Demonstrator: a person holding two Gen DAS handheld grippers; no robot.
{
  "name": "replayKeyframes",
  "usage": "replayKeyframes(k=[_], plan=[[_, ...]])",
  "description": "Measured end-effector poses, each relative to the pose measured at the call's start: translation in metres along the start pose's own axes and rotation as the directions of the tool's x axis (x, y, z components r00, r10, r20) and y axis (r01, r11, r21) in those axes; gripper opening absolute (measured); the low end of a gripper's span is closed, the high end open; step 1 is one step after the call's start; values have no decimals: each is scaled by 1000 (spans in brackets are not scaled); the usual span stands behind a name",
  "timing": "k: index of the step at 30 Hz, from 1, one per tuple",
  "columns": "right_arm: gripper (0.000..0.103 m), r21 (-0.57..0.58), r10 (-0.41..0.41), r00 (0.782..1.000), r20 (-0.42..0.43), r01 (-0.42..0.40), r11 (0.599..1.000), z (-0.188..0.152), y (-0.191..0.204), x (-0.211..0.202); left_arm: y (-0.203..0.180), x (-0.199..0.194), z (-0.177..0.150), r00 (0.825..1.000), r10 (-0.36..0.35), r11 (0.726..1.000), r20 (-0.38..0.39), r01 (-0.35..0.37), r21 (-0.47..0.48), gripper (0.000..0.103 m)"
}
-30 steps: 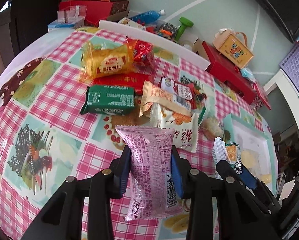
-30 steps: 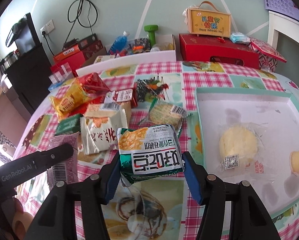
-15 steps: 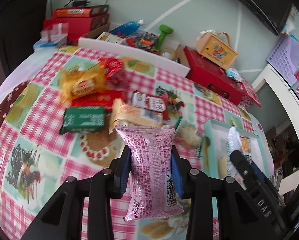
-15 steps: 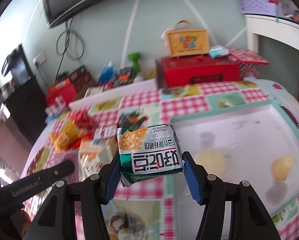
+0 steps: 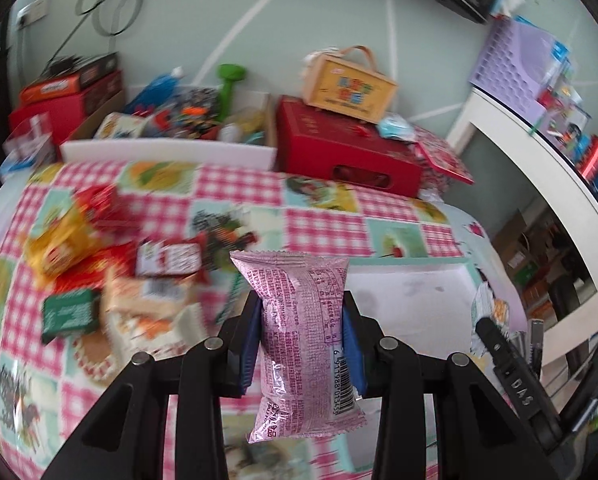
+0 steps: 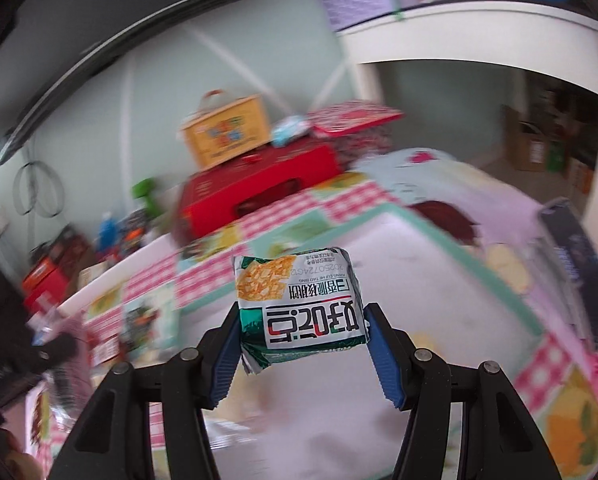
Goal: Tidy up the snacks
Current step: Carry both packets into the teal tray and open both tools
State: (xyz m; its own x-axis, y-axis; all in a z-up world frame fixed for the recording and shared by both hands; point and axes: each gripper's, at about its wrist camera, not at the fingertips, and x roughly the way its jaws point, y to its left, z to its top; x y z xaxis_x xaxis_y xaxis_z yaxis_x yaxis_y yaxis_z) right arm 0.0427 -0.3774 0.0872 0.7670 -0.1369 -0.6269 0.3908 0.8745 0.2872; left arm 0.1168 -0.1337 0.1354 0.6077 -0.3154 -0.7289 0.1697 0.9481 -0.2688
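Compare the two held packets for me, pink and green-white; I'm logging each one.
The pink packet is tall, narrow and plain foil with small print; the green-white packet is squat, with bold black characters and a cracker picture. Pink sits in the left gripper, green-white in the right gripper. Both are sealed and clamped by the sides.

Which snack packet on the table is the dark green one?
The flat dark green packet at the left edge of the snack pile on the checked tablecloth. Its neighbours are yellow, red or beige; none of them is green.
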Motion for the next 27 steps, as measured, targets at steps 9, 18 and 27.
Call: replayKeyframes(k=[9, 18, 27], plan=[[62, 58, -120, 993, -2, 120, 991, 6, -45, 8, -68, 48, 16, 996, -67, 992, -66, 74, 104, 38], [62, 62, -132, 991, -14, 133, 989, 8, -51, 23, -101, 93, 15, 991, -79, 985, -112, 95, 142, 38], [63, 65, -128, 991, -41, 130, 989, 10, -55, 40, -112, 121, 14, 988, -65, 987, -139, 84, 136, 39]])
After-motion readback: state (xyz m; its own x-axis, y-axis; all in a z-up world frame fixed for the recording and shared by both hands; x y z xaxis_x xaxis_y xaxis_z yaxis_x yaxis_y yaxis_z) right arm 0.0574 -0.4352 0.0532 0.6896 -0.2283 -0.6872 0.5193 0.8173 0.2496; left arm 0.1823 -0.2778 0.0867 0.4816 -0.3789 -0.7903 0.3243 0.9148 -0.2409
